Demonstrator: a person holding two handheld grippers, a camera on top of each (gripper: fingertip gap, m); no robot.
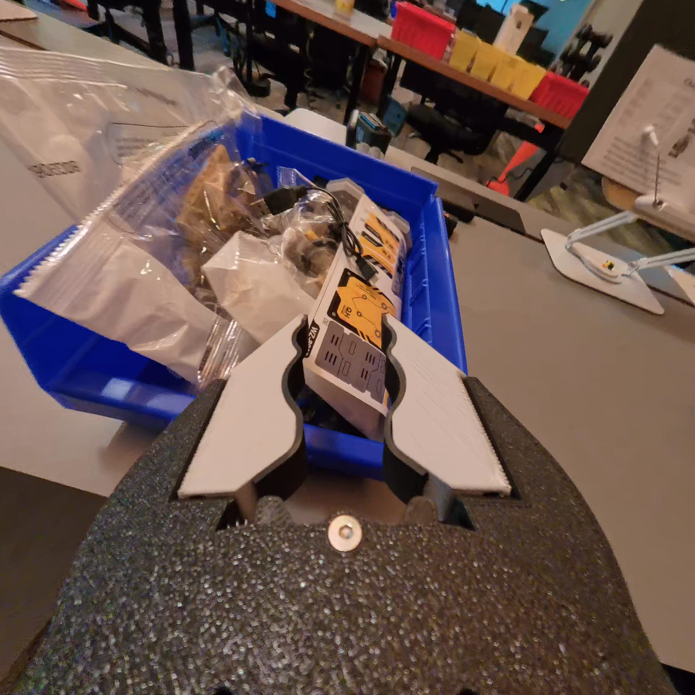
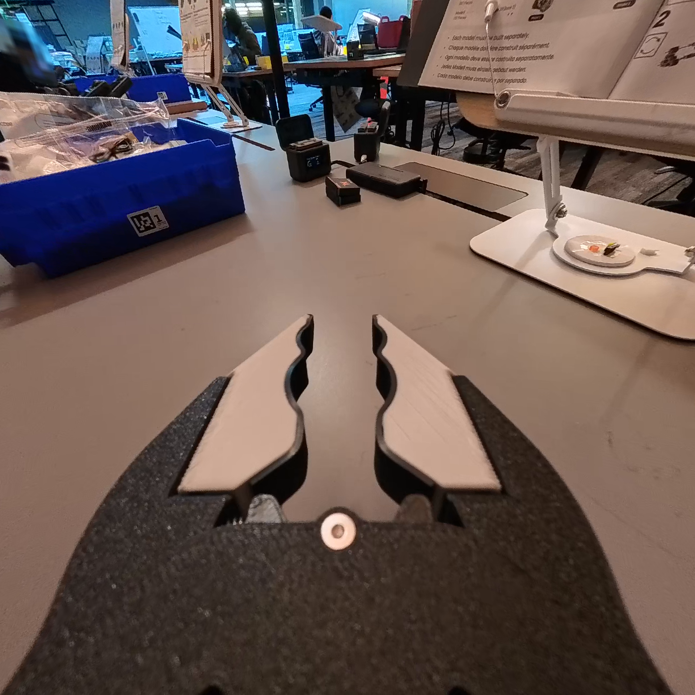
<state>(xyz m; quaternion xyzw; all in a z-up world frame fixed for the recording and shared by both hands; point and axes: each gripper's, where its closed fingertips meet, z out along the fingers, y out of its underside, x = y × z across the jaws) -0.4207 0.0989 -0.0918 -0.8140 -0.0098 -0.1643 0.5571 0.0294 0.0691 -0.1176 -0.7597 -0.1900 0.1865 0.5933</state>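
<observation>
Blue bin (image 1: 432,263) contents are straddled by the left hand-held gripper (image 1: 344,323), spread around a yellow-printed card (image 1: 353,338); the right hand-held gripper (image 2: 343,323) is held agape, empty, over the bench (image 2: 376,270)

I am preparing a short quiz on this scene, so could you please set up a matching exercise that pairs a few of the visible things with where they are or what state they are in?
Things:
1. left tool
2. right tool
3. blue bin
4. white stand base

Places or states:
A. open above bare table
B. on the table at far right, bearing a small round dish
C. open, its fingers either side of a white and yellow printed packet
D. filled with plastic bags and a black cable

Pairs: 1-C, 2-A, 3-D, 4-B
</observation>
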